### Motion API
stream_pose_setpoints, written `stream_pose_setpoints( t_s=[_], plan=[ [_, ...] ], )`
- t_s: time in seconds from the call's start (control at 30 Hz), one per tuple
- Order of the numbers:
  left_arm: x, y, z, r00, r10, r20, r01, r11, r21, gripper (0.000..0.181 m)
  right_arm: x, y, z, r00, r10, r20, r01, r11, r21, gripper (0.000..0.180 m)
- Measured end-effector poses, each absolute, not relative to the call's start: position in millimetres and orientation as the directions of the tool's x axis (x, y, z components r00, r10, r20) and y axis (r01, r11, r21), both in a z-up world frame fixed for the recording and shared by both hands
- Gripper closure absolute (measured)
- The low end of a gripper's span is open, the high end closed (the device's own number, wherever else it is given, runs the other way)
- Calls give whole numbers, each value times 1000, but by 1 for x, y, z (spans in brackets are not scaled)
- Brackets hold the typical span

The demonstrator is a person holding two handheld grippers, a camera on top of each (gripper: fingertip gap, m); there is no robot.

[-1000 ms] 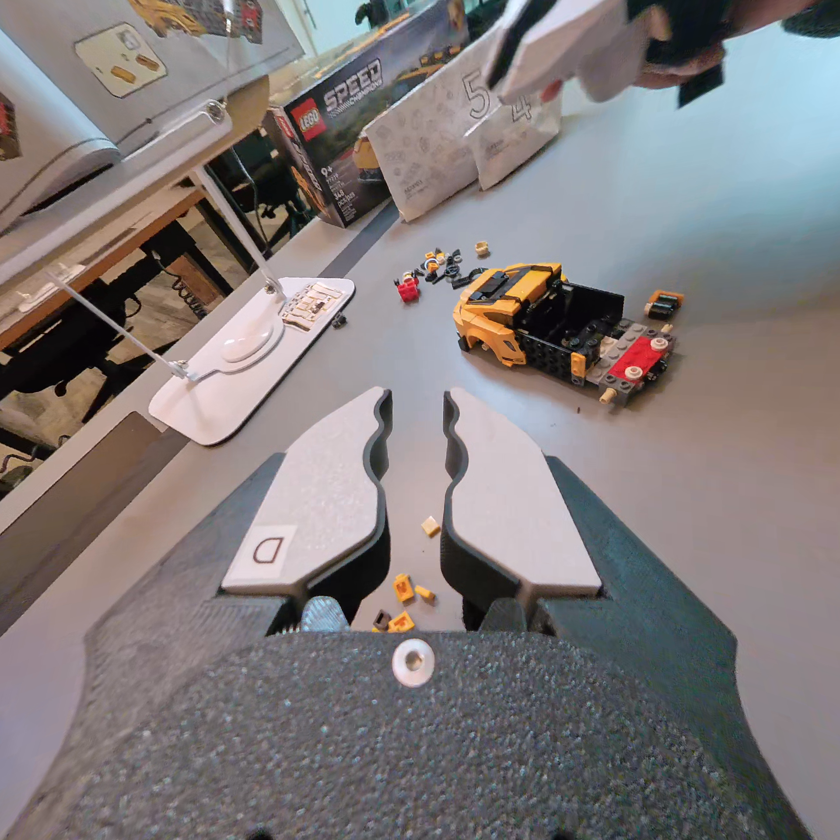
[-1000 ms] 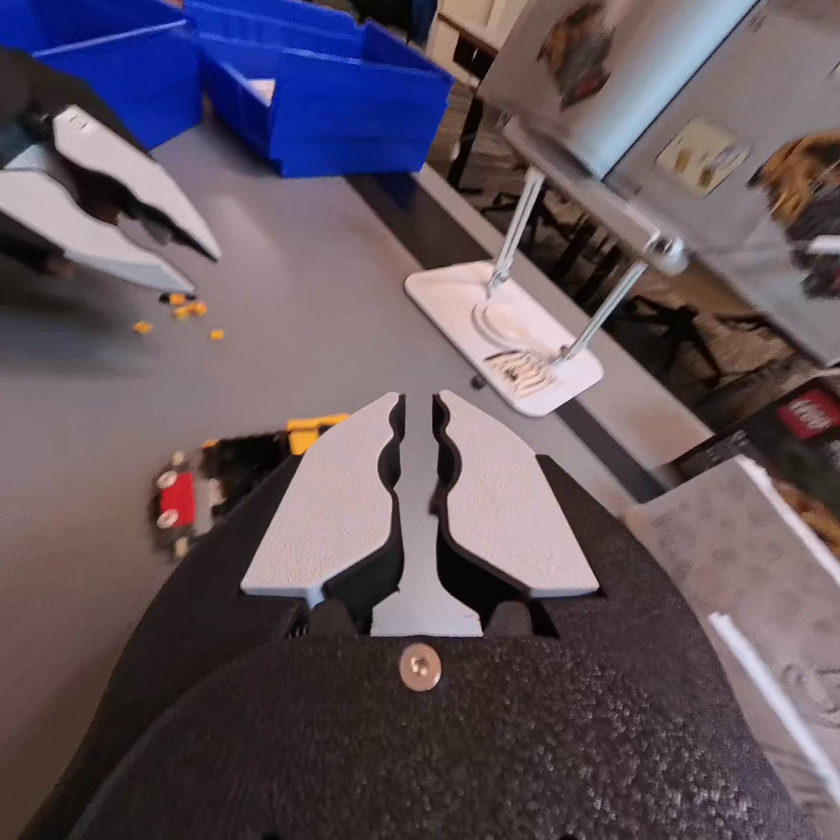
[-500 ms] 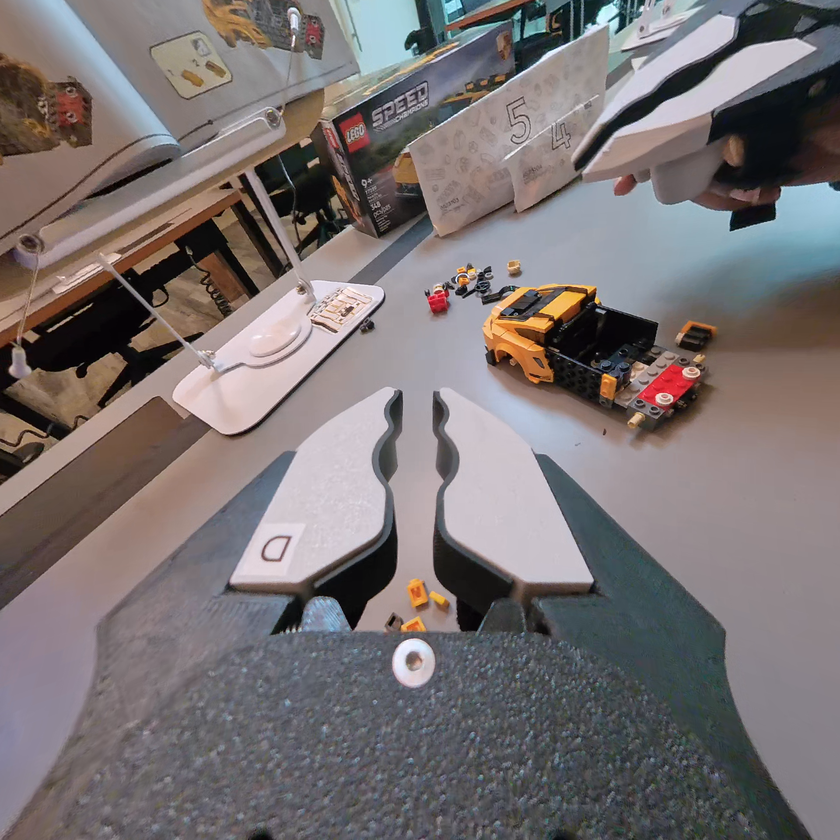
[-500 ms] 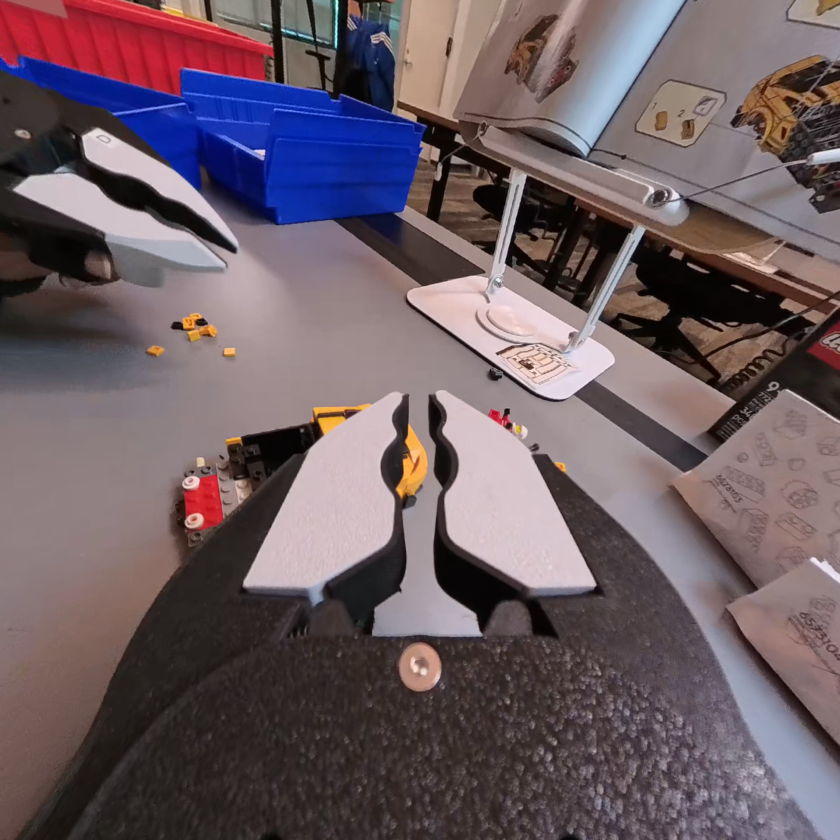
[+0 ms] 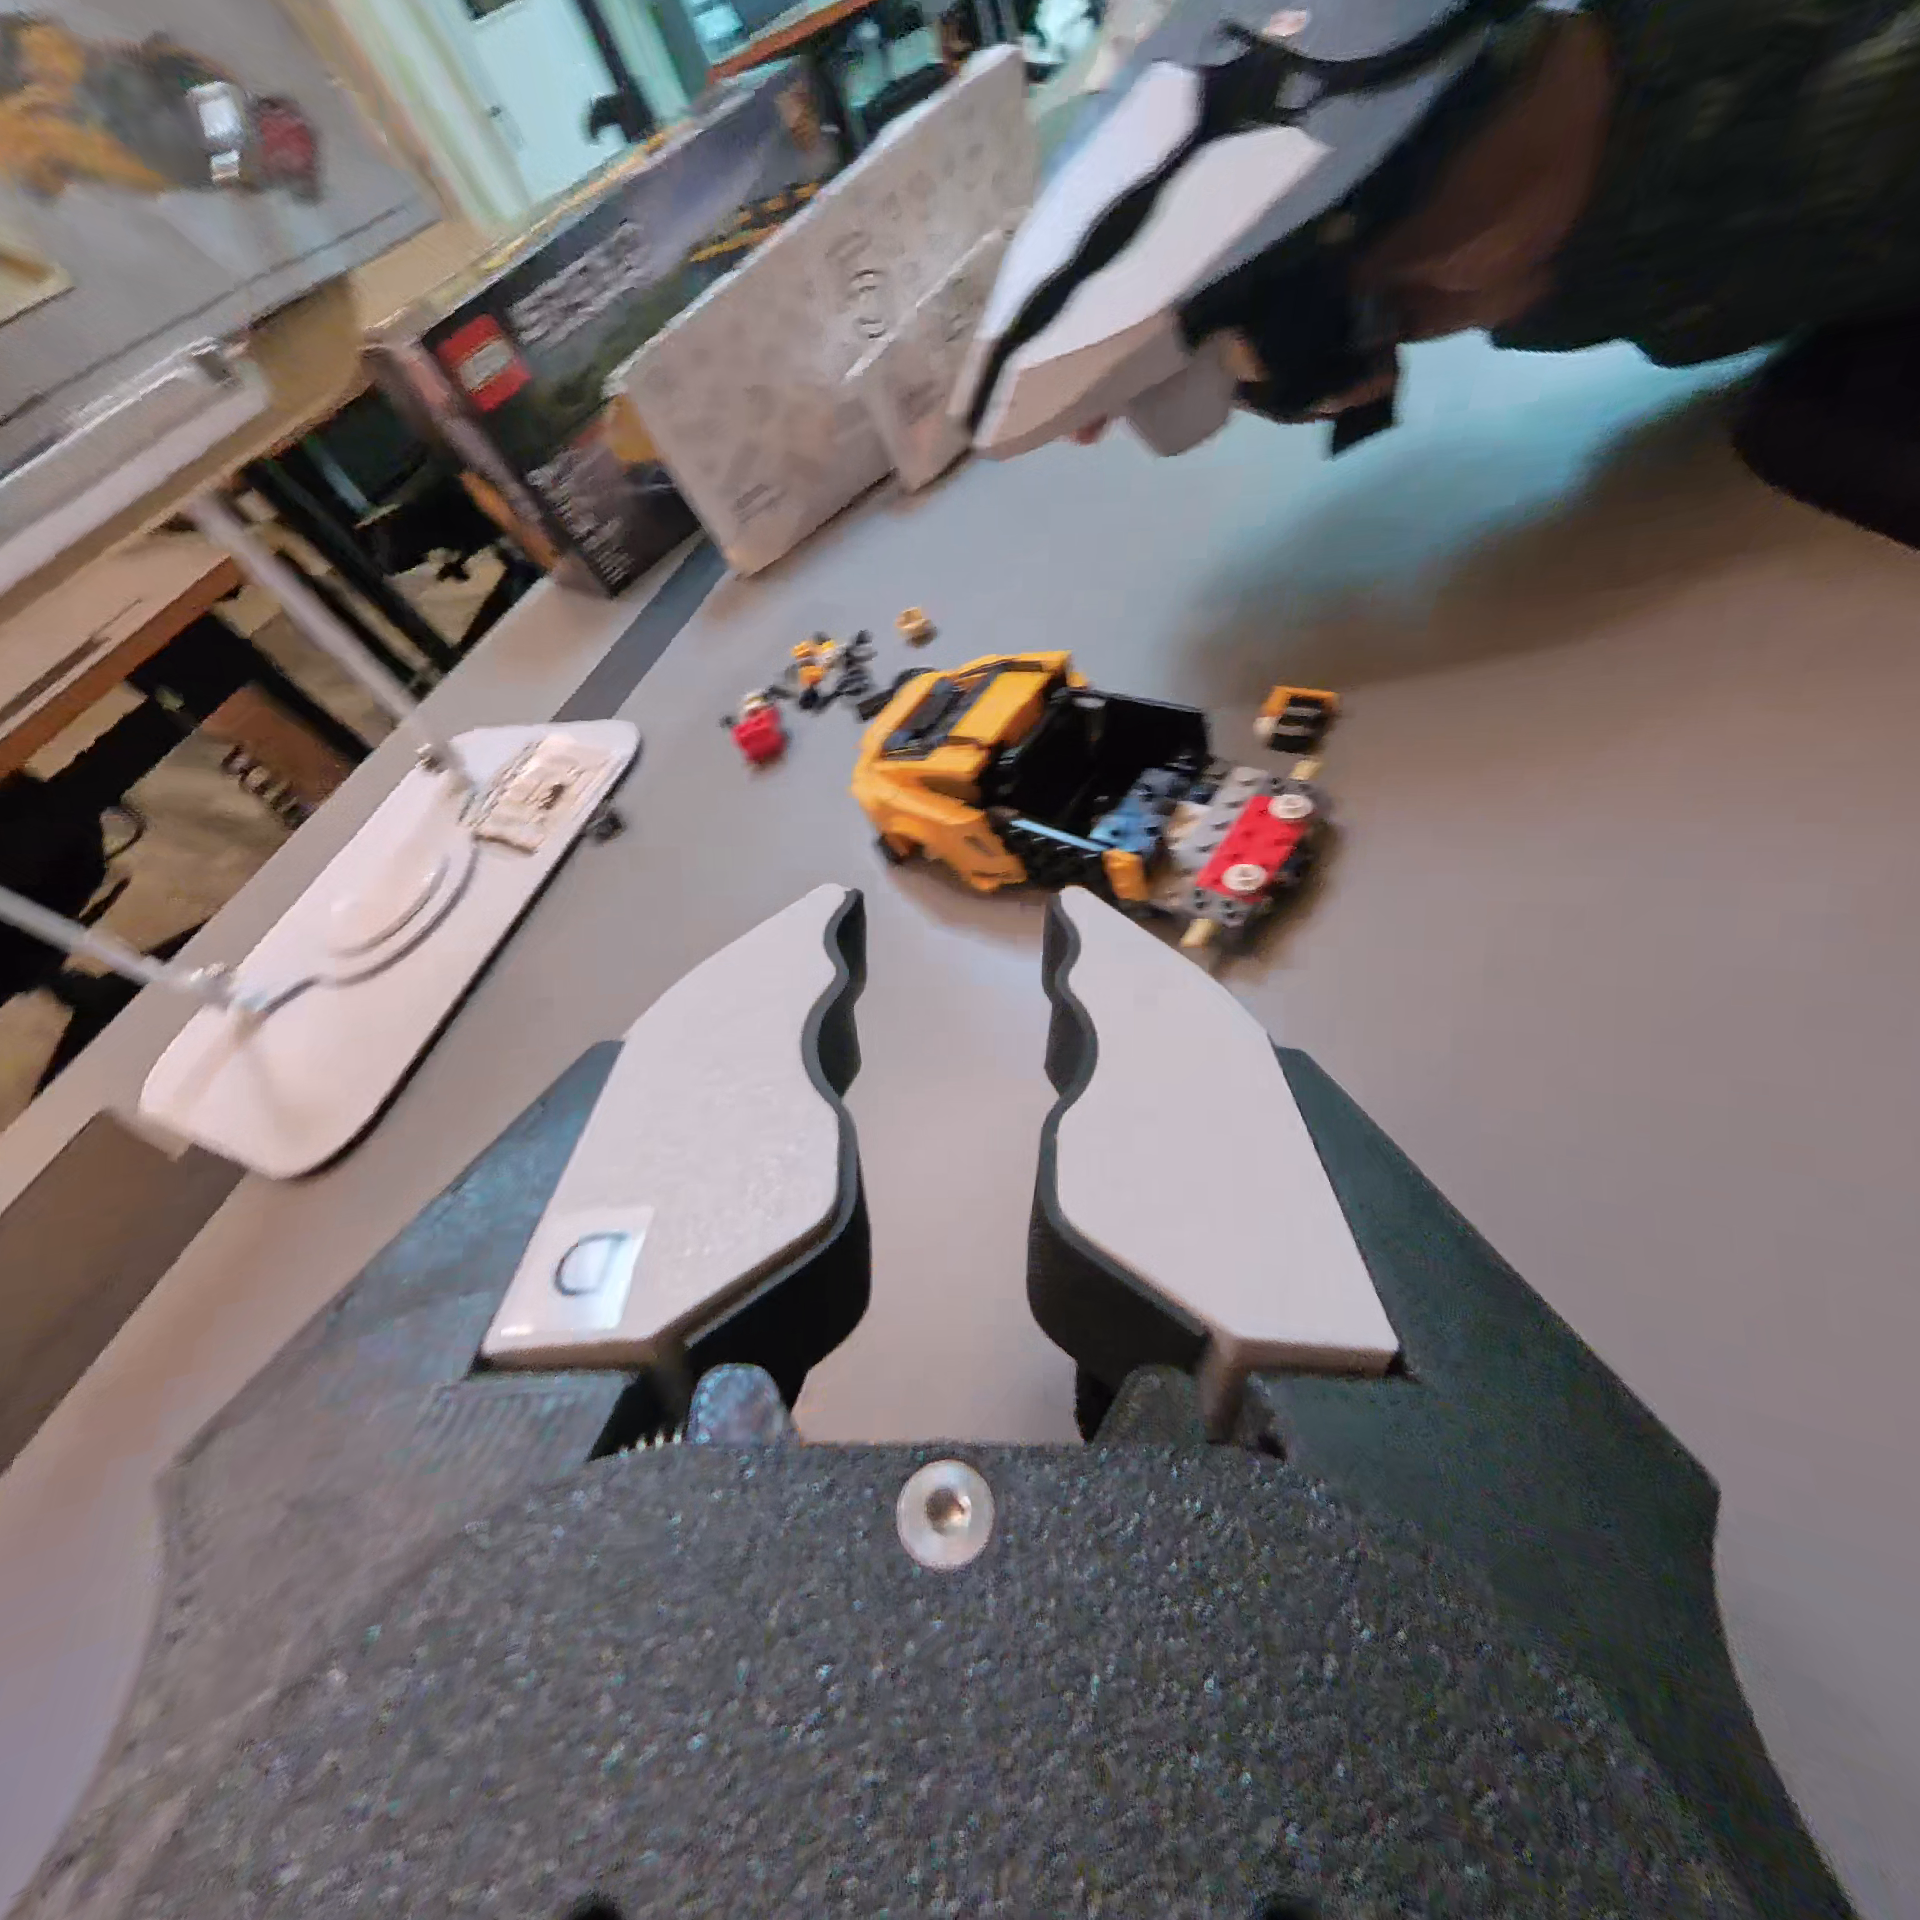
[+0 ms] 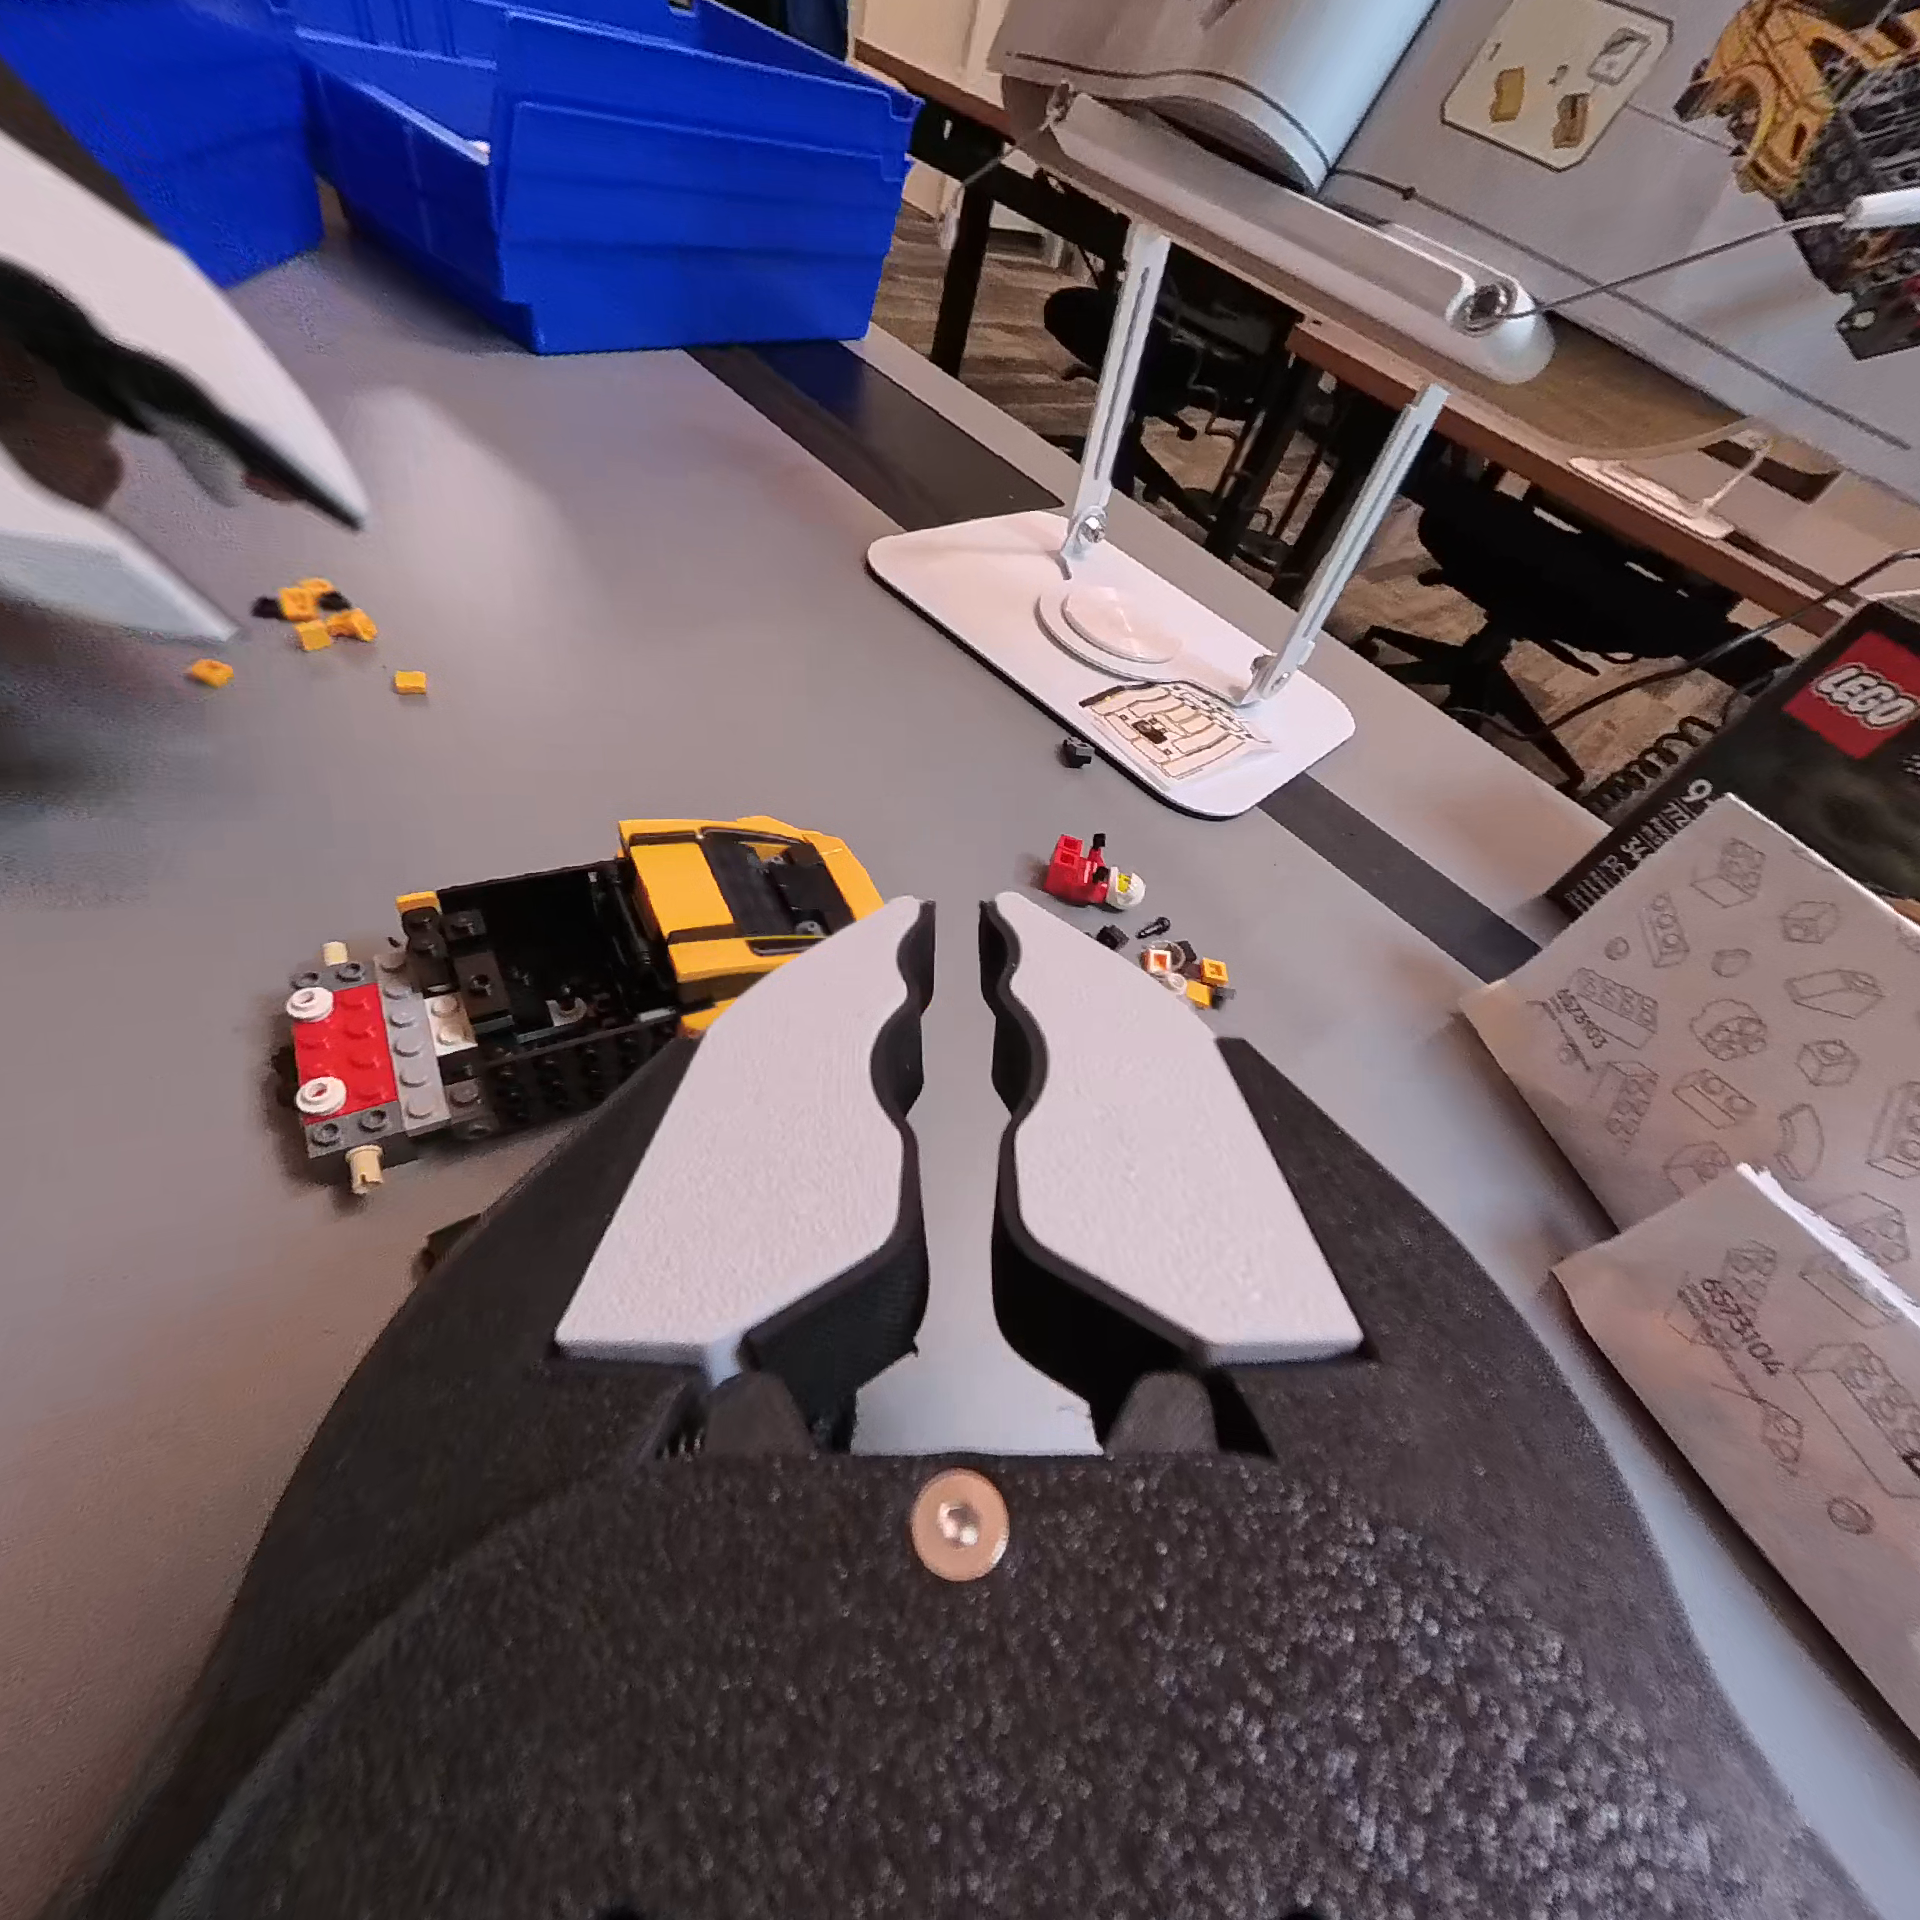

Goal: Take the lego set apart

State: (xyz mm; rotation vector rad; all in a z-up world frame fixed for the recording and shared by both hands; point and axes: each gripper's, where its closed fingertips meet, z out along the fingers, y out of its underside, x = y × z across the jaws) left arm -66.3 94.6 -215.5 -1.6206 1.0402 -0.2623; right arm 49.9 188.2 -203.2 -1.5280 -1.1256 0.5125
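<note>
- Lying on the grey table [image 6: 644, 520], the half-stripped yellow lego car [image 6: 582, 977] is showing its bare black and red chassis, with loose pieces [image 6: 312, 623] scattered apart from it.
- Hovering just short of the car, the left gripper [image 5: 951, 925] is holding its jaws spread and empty.
- Hanging above the car, the right gripper [image 6: 956, 914] is keeping its jaws nearly together, pinching nothing.
- Judging the step: both are approaching for another piece; one needs to brace the chassis while the other pries.

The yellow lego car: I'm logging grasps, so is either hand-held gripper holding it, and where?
Neither. Left hand-held gripper and right hand-held gripper are empty; the car rests on the table.
</note>
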Motion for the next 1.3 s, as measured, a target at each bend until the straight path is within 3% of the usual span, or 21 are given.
stream_pose_setpoints(
  t_s=[0.17, 0.4, 0.57, 0.7, 0.9, 1.0, 1.17, 1.3],
  plan=[
    [-20, 74, -233, 461, -842, -280, -518, 1, -856, 147, 61, 197, -210, 475, 839, 265, 439, 35, -898, 172],
    [18, 90, -249, 443, -856, -267, -587, -52, -808, 144, 77, 208, -211, 541, 803, 249, 454, -29, -891, 173],
    [33, 110, -263, 496, -855, -151, -637, -240, -733, 144, 83, 209, -209, 556, 804, 211, 422, -54, -905, 174],
    [34, 124, -267, 555, -809, -192, -683, -311, -661, 159, 89, 212, -205, 576, 795, 191, 398, -68, -915, 174],
    [26, 125, -268, 564, -784, -261, -729, -323, -603, 167, 89, 209, -200, 579, 800, 155, 367, -86, -926, 174],
    [10, 125, -267, 610, -774, -169, -669, -389, -634, 176, 87, 206, -197, 571, 806, 156, 362, -77, -929, 174],
    [-1, 120, -251, 647, -726, 232, -367, -564, -740, 178, 86, 205, -195, 567, 808, 160, 359, -68, -931, 174],
    [-6, 121, -243, 634, -689, 350, -262, -617, -742, 178, 85, 205, -199, 563, 812, 154, 365, -77, -928, 174]
  ],
)
